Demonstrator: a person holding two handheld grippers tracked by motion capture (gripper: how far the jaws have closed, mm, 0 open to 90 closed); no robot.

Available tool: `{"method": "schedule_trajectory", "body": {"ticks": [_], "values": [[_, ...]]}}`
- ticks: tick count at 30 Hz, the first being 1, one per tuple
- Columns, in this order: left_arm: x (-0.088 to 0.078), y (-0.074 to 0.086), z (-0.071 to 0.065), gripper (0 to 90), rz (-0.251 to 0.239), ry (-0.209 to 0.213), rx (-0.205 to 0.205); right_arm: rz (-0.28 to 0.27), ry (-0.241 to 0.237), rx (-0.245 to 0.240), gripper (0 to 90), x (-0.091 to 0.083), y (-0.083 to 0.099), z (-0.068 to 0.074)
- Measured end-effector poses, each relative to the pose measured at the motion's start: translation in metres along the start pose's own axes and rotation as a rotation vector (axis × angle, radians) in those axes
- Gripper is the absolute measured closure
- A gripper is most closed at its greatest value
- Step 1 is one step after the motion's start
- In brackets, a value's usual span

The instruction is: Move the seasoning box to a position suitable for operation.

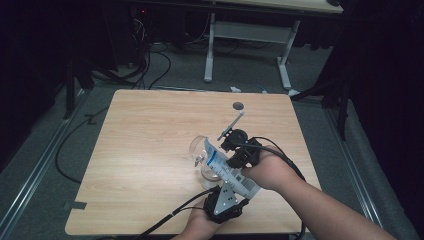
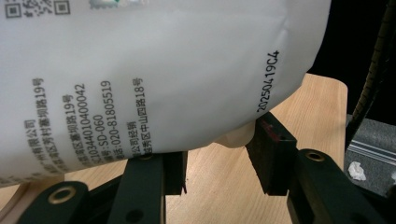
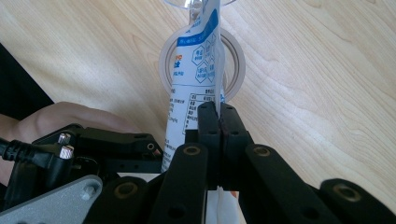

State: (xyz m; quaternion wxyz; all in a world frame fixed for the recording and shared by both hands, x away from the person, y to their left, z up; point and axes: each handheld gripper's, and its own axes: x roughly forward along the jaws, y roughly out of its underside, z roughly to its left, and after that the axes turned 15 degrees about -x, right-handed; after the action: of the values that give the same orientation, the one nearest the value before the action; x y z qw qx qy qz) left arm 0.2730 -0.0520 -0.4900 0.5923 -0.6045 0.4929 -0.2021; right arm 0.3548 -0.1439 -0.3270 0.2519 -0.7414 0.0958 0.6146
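Black right tongs (image 3: 218, 116) pinching pouch (image 3: 196, 70)

A white pouch (image 1: 227, 170) with blue print and black text is pinched flat between the right gripper's (image 3: 218, 114) closed jaws, its bulging lower end between the left gripper's (image 2: 219, 154) jaws, tilted over a clear glass (image 1: 202, 150).

Dim lab or recording studio: lone light-wood table (image 1: 150, 150) on grey carpet, black curtains all around, floor rails (image 1: 30, 180) along both sides, loose cables (image 1: 145, 65) trailing to equipment, white-legged desk frame (image 1: 245, 45) at the back.
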Motion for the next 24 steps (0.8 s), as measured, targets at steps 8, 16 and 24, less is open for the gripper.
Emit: {"method": "schedule_trajectory", "body": {"ticks": [8, 16, 24], "values": [[-0.0005, -0.001, -0.0001, 60.5, -0.006, 0.01, -0.011, 0.003, 0.003, 0.007, 89.8, -0.001, -0.0013, 0.0002], [-0.0015, -0.0015, -0.0001, 60.4, -0.009, 0.012, -0.01, -0.005, 0.0, 0.0, 89.7, -0.001, -0.0021, 0.0001], [-0.0005, -0.0012, -0.0014, 60.4, -0.011, 0.017, -0.013, 0.001, -0.001, 0.0, 89.8, -0.0014, -0.0011, -0.0001]]}}
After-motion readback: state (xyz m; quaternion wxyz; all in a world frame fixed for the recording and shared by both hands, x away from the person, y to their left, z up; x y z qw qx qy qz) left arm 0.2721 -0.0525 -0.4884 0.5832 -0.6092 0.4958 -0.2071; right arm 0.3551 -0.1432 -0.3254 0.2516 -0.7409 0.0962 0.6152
